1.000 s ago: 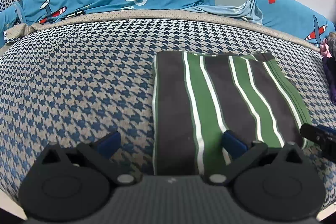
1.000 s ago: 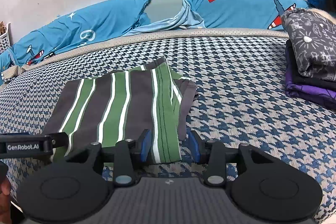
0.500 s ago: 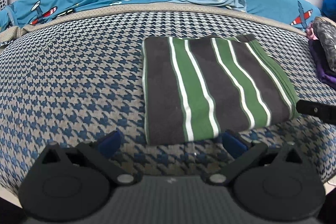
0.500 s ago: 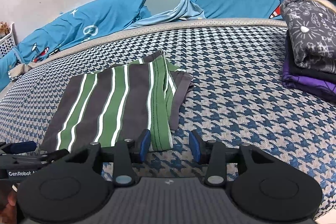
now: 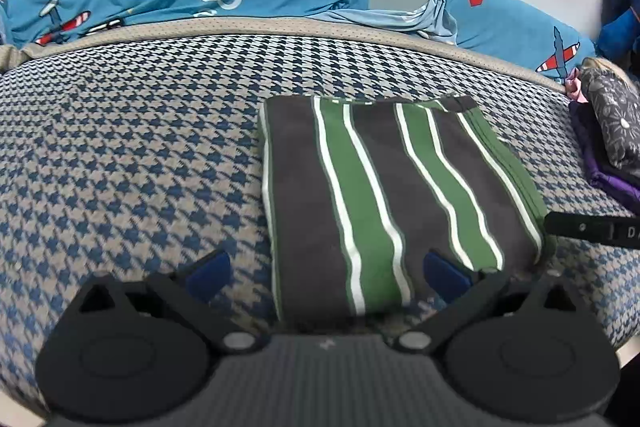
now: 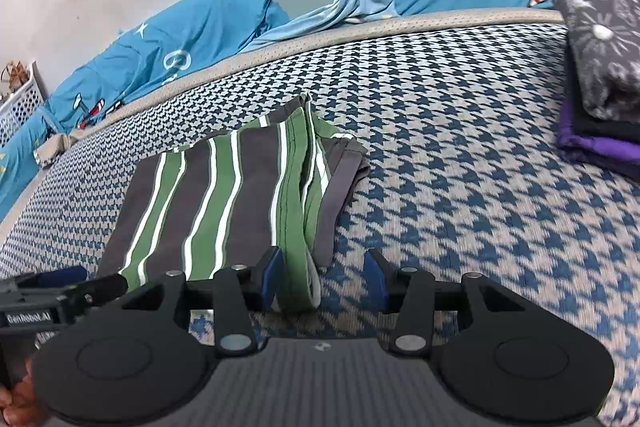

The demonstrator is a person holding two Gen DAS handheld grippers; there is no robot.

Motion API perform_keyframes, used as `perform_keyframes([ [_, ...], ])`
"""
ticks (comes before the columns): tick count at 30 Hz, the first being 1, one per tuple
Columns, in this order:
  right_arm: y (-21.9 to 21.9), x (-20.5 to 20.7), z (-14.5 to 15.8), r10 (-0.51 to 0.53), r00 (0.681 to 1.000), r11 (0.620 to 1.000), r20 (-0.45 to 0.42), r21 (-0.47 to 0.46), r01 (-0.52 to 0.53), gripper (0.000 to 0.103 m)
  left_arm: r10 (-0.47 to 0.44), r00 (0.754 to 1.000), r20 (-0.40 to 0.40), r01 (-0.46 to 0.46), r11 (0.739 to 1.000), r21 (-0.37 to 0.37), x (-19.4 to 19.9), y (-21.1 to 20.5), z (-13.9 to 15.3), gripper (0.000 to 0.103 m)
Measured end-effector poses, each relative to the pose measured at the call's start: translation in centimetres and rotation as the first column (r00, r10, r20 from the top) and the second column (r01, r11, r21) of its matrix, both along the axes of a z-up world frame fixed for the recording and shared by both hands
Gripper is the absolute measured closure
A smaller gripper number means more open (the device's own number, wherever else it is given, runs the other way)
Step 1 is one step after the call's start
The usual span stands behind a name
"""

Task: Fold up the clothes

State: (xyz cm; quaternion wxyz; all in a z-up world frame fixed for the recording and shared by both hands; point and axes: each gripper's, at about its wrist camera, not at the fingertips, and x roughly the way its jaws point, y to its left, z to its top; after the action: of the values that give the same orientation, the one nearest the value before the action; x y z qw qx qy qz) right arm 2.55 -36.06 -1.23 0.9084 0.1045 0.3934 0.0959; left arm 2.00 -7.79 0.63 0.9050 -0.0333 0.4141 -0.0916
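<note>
Two risks: right gripper (image 6: 323,279), fingers opening w/ the near hem corner of the folded green-and-grey striped cloth (image 6: 224,203) between them, could drag that corner & undo the fold; loose layers at its right edge may splay. Left gripper (image 5: 326,275) fingers wide open, astride cloth's near-left corner, not pinching. Cloth lies flat mid-bed on the houndstooth bedspread (image 5: 120,155); folded stack of dark clothes (image 6: 600,67) far right, well apart.

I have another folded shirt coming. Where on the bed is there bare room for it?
Free: the houndstooth cover left of the striped garment, and the strip between it and the folded stack. Crowded: the right edge.
</note>
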Motion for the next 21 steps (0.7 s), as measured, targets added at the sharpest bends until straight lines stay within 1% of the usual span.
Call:
perform_keyframes([
  [2,0.0,0.9,-0.1,0.018,1.000,1.000,-0.006,-0.013,-0.018,0.058,-0.006,1.000,-0.004,0.006,1.000,-0.005,0.9,0.2,-0.1,0.000],
  [4,-0.2,1.9,-0.2,0.026,1.000,1.000,-0.018,-0.003,-0.026,0.057,-0.021,1.000,-0.015,0.020,1.000,-0.016,1.7,0.2,-0.4,0.000],
  [7,-0.4,3.1,-0.6,0.036,0.999,0.999,-0.034,0.023,-0.036,0.052,-0.048,0.999,-0.026,0.047,0.999,-0.019,2.7,0.1,-0.7,0.000],
  [11,-0.4,4.3,-0.8,0.045,0.998,0.999,-0.038,0.032,-0.044,0.051,-0.076,0.997,-0.027,0.076,0.997,-0.019,3.6,0.0,-0.9,0.000],
  [17,-0.7,5.9,-1.6,0.060,0.996,0.994,-0.070,0.090,-0.053,0.050,-0.101,0.994,-0.047,0.098,0.993,-0.069,5.0,0.3,-1.6,0.000],
  [21,-0.9,6.8,-1.9,0.061,0.996,0.991,-0.072,0.123,-0.052,0.048,-0.103,0.993,-0.064,0.097,0.991,-0.096,6.0,0.5,-2.3,0.000],
])
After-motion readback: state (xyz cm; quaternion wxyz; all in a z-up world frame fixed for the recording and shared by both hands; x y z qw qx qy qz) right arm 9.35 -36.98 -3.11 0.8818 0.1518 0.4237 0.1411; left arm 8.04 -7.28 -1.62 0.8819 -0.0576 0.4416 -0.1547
